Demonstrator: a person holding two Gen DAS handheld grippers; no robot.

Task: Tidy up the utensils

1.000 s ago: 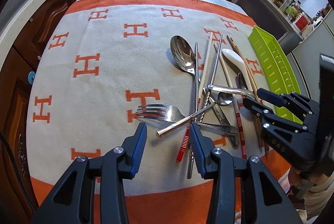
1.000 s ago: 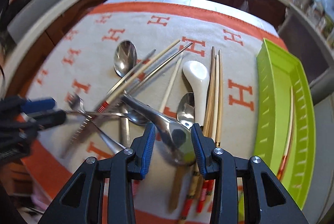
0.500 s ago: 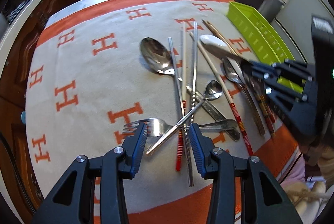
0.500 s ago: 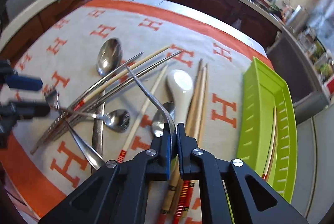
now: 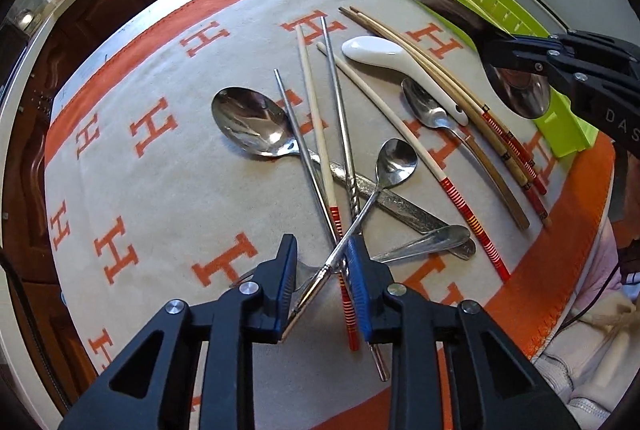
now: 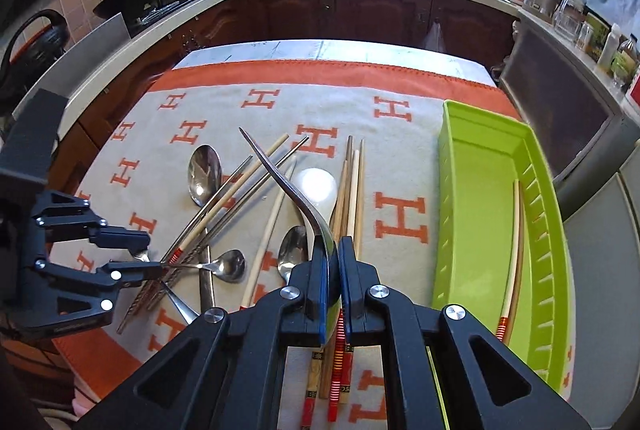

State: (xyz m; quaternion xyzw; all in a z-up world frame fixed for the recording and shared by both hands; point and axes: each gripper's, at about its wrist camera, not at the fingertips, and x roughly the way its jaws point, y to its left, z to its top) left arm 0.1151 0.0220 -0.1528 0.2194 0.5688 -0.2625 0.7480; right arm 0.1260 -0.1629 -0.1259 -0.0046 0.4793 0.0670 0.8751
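**A:** So, where's the spoon?

**B:** It's off the cloth. The right gripper has its fingers pressed together on the bowl, and the handle sticks out ahead, left of the tray.

**A:** How will it handle?

**B:** I'd say stiff, light and slick. A grip on the curved bowl could let it swivel, and the neck would be steadier.

**A:** And the left gripper?

**B:** Its jaws have just been closing, with the small spoon handle slanting between them. A gap still shows, and I can't tell if the pads bite. The handle is thin and polished, so I'd take it mid-handle and square.

**A:** What's the count?

**B:**
- **Steel spoons:** four, namely the held one, the small one, the big spoon and one beside the ceramic spoon.
- **Ceramic spoon:** just the one, and it's the fragile piece.
- **Fork:** one fork, with its tines hidden under the left fingers.
- **Chopsticks on the cloth:** two metal chopsticks, two white chopsticks and about three wooden chopsticks, too bunched for a sure count.
- **In the tray:** two sticks by the look of it.
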